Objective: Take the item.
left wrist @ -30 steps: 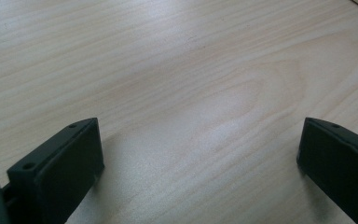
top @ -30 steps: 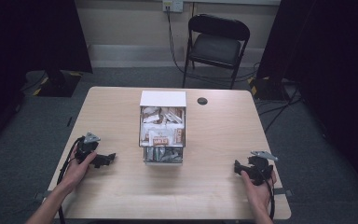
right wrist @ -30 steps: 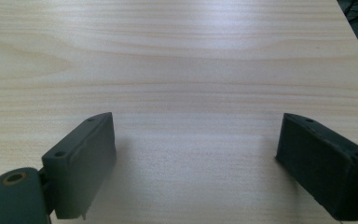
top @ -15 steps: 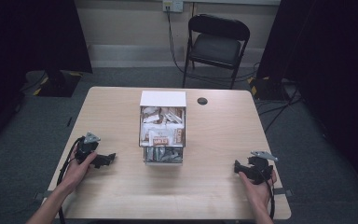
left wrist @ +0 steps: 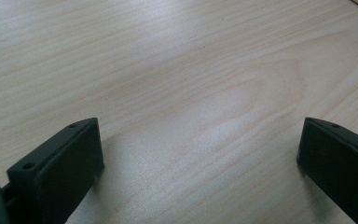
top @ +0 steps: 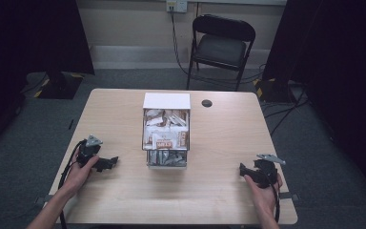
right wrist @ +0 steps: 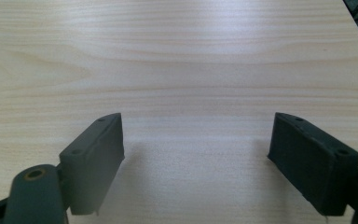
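Both hand-held grippers, left (top: 113, 161) and right (top: 242, 169), rest open-jawed, empty, either side of the box (top: 166, 130), the right's jaws just narrowing.

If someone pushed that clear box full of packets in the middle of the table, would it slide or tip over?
The clear box looks squat and flat-based, so it would probably slide on the smooth wooden table rather than tip. The packets look small and loose, so it is likely light, and they may shift.
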Demonstrator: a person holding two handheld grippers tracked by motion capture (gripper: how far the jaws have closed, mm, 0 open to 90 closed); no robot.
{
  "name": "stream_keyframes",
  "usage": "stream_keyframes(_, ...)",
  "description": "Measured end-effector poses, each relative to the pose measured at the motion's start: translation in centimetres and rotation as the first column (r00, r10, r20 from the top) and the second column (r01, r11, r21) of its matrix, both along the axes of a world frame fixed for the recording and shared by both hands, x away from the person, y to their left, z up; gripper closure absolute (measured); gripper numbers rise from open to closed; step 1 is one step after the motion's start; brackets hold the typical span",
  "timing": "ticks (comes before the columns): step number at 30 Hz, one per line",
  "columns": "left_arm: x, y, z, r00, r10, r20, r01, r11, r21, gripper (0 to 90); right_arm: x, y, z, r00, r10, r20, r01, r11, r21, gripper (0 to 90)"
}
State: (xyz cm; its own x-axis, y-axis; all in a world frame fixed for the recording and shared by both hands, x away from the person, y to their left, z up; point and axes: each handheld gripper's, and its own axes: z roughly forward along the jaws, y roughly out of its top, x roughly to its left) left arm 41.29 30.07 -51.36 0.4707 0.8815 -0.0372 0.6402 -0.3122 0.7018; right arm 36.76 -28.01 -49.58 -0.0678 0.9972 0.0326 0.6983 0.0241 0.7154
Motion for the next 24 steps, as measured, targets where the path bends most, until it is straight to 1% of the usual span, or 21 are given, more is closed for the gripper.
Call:
stream_keyframes(7, 0.1, 0.1, 0.0, 1.0000, -0.007, 0.001, 0.007, 1.0000, 0.007, 0.0, 0.0, -0.1, 0.4, 1.0000, 0.004, -0.004, -0.004, 0.9996, 0.029, 19.8)
stream_keyframes(10, 0.1, 0.1, 0.0, 1.0000, -0.007, 0.001, 0.007, 1.0000, 0.007, 0.0, -0.2, 0.0, 0.9, 0.9997, 0.016, 0.017, -0.018, 0.9975, 0.069, 21.3)
stream_keyframes(11, 0.1, 0.1, 0.0, 1.0000, -0.007, 0.001, 0.007, 1.0000, 0.007, 0.0, -0.2, 0.1, 1.0, 0.9997, 0.021, 0.014, -0.022, 0.9970, 0.074, 22.8)
stream_keyframes(12, 0.1, 0.1, 0.0, 1.0000, -0.007, 0.001, 0.007, 1.0000, 0.006, 0.0, -0.2, 0.1, 1.0, 0.9994, 0.030, 0.016, -0.032, 0.9967, 0.075, 23.4)
stream_keyframes(17, 0.1, 0.1, 0.0, 1.0000, -0.007, 0.001, 0.007, 1.0000, 0.007, 0.0, -0.3, 0.2, 1.5, 0.9988, 0.036, 0.033, -0.038, 0.9961, 0.080, 24.0)
stream_keyframes(20, 0.1, 0.1, 0.0, 1.0000, -0.007, 0.001, 0.007, 1.0000, 0.006, 0.0, -0.4, 0.2, 1.7, 0.9978, 0.055, 0.037, -0.059, 0.9914, 0.116, 26.7)
stream_keyframes(21, 0.1, 0.1, 0.0, 1.0000, -0.007, 0.001, 0.007, 1.0000, 0.006, 0.0, -0.4, 0.2, 1.8, 0.9971, 0.063, 0.043, -0.068, 0.9903, 0.122, 27.4)
stream_keyframes(22, 0.1, 0.1, 0.0, 1.0000, -0.007, 0.001, 0.007, 1.0000, 0.007, 0.0, -0.5, 0.2, 2.0, 0.9958, 0.072, 0.056, -0.080, 0.9870, 0.140, 30.1)
stream_keyframes(24, 0.1, 0.1, 0.0, 1.0000, -0.007, 0.001, 0.007, 1.0000, 0.007, 0.0, -0.5, 0.2, 2.1, 0.9952, 0.079, 0.057, -0.087, 0.9852, 0.148, 31.5)
